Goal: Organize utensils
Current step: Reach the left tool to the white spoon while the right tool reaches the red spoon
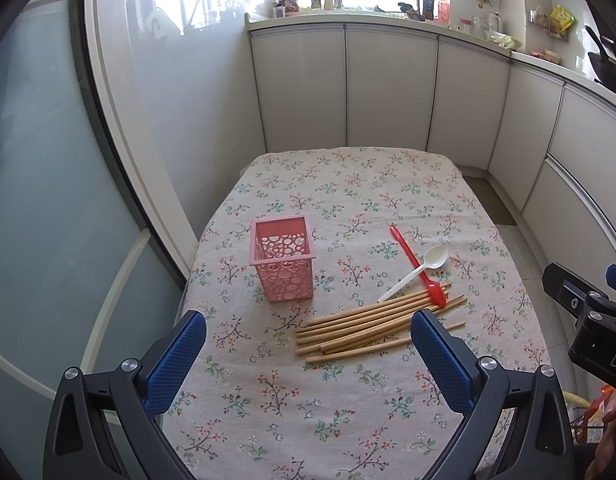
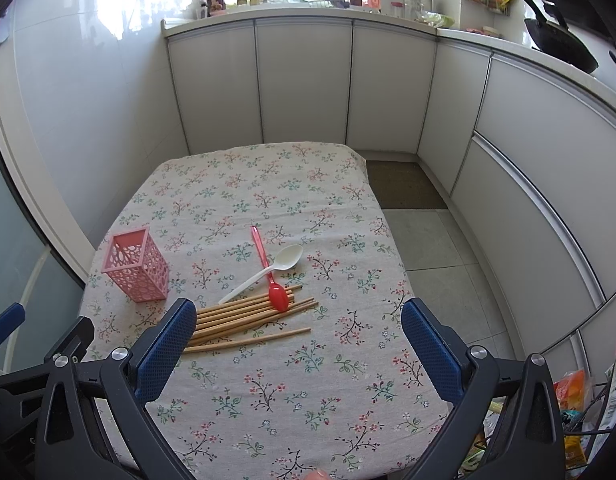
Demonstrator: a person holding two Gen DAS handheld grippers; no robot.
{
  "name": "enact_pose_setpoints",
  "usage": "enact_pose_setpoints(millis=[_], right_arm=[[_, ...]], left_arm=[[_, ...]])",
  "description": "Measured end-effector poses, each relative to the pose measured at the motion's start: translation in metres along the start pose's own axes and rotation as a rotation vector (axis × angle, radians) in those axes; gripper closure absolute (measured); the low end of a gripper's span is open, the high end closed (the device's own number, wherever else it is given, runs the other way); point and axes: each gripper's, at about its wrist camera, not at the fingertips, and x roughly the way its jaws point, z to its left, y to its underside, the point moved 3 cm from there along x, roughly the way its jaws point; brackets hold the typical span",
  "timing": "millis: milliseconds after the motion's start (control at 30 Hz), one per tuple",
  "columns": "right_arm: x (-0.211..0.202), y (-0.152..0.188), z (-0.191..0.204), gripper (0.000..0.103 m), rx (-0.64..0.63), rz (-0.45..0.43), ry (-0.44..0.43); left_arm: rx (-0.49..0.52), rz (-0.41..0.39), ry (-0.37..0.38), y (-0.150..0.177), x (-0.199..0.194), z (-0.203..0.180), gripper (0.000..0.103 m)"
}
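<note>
Chopsticks point(image 2: 252, 318) lie left-to-right just ahead of the right gripper point(image 2: 298, 330), w/ basket point(image 1: 282, 259) nearer the left gripper point(image 1: 308, 344). Both jaws wide, holding nothing.

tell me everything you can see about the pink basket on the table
The pink basket is a tall, square, open-topped holder, plastic by the look of it, its walls pierced with round holes. It stands upright and looks empty on the flowered tablecloth, left of the chopsticks and apart from them. Nothing touches it but the cloth.

Spoons point(image 1: 417, 270) crossed atop chopsticks point(image 1: 371, 326), holder point(image 1: 283, 260) upright to their left.
</note>
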Motion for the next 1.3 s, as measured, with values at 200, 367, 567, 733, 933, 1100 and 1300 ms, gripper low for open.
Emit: enact_pose_setpoints(millis=[200,367,567,733,933,1100,1300], right_arm=[[0.002,-0.001,-0.001,0.0,0.002,0.007,-0.002],[0.003,-0.003,-0.004,0.0,0.011,0.012,-0.006],[0.012,-0.02,-0.02,0.0,0.053,0.031,-0.022],[0.038,-0.036,-0.039,0.0,0.106,0.093,-0.016],[0.089,-0.051,-0.058,0.0,0.134,0.204,0.026],[0.133,-0.037,-0.083,0.001,0.197,0.283,-0.003],[0.186,-0.021,-0.107,0.021,0.272,0.428,-0.088]], left_arm=[[0.001,0.0,0.0,-0.001,-0.001,0.0,0.0],[0.001,0.014,0.01,-0.007,0.003,-0.002,0.0],[0.019,0.046,0.065,-0.021,0.025,-0.009,0.0],[0.029,0.093,0.161,-0.035,0.058,-0.019,0.0],[0.055,0.244,0.236,-0.049,0.118,-0.047,0.001],[0.072,0.317,0.331,-0.052,0.164,-0.079,0.013],[0.104,0.377,0.477,-0.054,0.219,-0.128,0.048]])
